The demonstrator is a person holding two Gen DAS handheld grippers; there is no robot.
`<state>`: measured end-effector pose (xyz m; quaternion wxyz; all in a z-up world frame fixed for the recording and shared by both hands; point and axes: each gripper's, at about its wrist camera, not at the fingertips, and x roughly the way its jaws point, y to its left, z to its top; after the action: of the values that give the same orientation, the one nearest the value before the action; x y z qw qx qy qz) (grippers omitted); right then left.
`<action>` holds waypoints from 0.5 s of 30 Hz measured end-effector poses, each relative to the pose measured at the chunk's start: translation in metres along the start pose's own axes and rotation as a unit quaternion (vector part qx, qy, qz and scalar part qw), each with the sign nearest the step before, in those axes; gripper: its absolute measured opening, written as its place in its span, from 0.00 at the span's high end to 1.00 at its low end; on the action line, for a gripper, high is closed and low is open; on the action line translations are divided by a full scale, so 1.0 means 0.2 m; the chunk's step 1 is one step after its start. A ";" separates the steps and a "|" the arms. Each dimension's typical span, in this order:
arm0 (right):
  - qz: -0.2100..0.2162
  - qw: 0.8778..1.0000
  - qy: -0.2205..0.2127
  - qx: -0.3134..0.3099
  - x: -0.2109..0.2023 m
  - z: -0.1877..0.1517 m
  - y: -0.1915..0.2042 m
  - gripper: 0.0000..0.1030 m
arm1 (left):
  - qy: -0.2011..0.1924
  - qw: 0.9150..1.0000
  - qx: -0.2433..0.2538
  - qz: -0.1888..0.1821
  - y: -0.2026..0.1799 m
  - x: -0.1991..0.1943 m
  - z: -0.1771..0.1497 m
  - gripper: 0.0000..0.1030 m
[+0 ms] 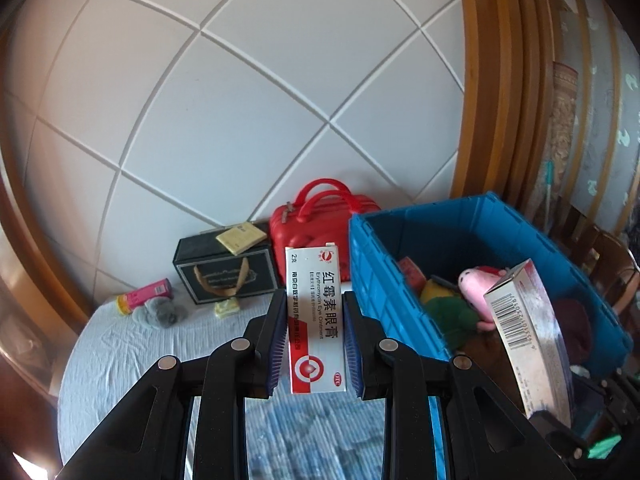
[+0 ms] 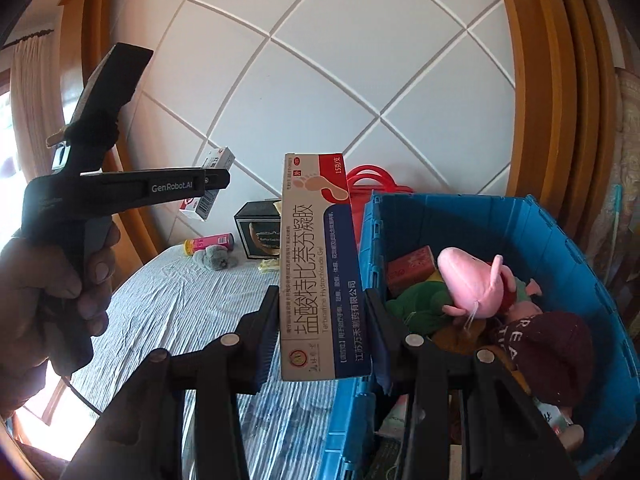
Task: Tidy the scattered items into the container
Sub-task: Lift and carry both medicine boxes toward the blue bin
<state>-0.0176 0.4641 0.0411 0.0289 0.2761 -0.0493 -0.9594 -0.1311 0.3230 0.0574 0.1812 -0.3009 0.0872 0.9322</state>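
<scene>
My left gripper [image 1: 316, 316] is shut on a white and red eye ointment box [image 1: 314, 300], held upright above the bed, left of the blue crate [image 1: 380, 280]. My right gripper [image 2: 322, 316] is shut on a larger white, red and blue gel box [image 2: 320, 268], held at the left rim of the crate [image 2: 560, 264]. That gel box also shows in the left wrist view [image 1: 524, 336] over the crate. The left gripper with its box shows in the right wrist view [image 2: 208, 184], raised at the left. The crate holds a pink plush [image 2: 472, 284], a green plush and a maroon hat [image 2: 556, 352].
On the blue-white bedspread [image 1: 160, 352] by the wall lie a pink tube [image 1: 146, 292], a grey plush [image 1: 160, 312] and a small yellow packet [image 1: 227, 307]. A black gift box [image 1: 228, 272] with a yellow pad and a red case [image 1: 316, 224] stand behind. Wooden frame at right.
</scene>
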 end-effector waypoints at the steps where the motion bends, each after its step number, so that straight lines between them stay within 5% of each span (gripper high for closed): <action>1: -0.007 1.000 0.001 0.005 -0.01 -0.01 -0.03 0.62 | 0.000 1.000 0.005 -0.008 -0.04 0.01 0.01 0.75; 15: -0.089 0.994 0.013 0.064 -0.20 -0.16 -0.40 0.62 | -0.006 0.994 0.057 -0.090 -0.59 0.16 0.20 0.75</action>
<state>0.0305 0.5450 0.0268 -0.0732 0.2932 -0.0851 -0.9495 -0.1314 0.4511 0.0646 0.2821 -0.2913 0.1121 0.9072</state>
